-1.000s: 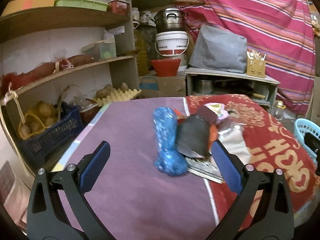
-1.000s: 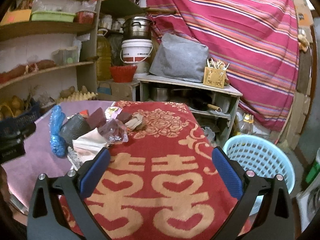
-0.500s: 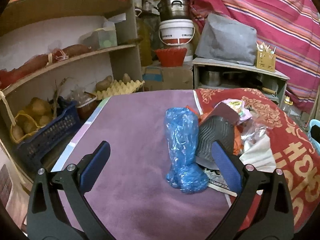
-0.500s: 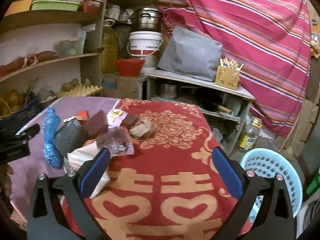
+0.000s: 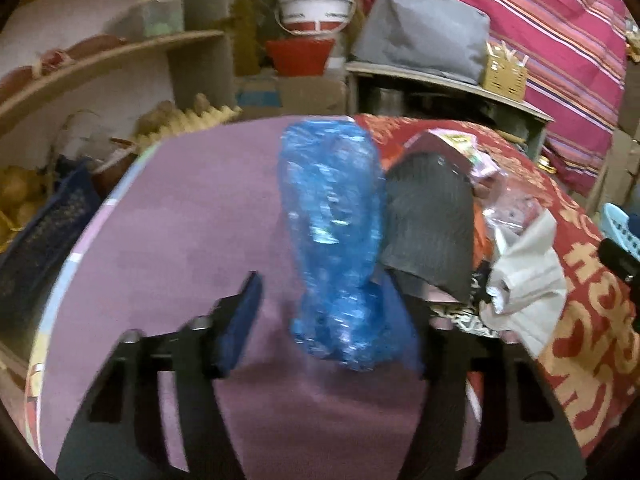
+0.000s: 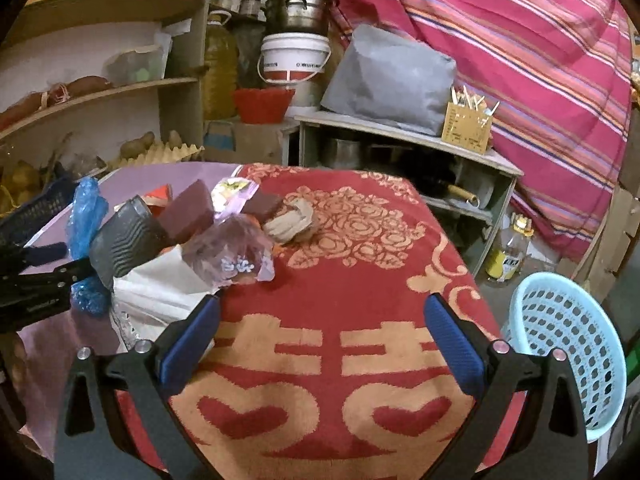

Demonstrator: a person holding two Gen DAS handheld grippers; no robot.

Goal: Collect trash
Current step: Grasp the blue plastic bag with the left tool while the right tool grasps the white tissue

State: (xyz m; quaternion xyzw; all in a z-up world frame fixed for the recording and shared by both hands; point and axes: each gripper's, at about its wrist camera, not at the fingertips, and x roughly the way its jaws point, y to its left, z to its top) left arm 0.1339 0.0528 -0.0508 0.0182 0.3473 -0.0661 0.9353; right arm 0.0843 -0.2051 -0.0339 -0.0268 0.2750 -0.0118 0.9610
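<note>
A crumpled blue plastic bag (image 5: 334, 236) lies on the purple table top, its near end between the fingers of my left gripper (image 5: 324, 312), which is open with its jaws partly narrowed around the bag. Beside the bag lie a dark grey ribbed wrapper (image 5: 430, 216), white paper (image 5: 528, 276) and clear plastic. In the right wrist view the blue bag (image 6: 86, 220), the grey wrapper (image 6: 124, 240), a clear purple-tinted bag (image 6: 232, 252) and a beige wad (image 6: 292, 220) form a pile at the left. My right gripper (image 6: 320, 344) is open and empty over the red cloth.
A light blue perforated basket (image 6: 568, 344) stands on the floor at the right of the table. Shelves with produce and an egg tray (image 6: 160, 152) stand at the left. A low cabinet (image 6: 400, 136) with a grey bag stands behind the table.
My left gripper has moved forward onto the blue bag and its fingers have closed inward around it. The right gripper has come slightly closer to the trash pile.
</note>
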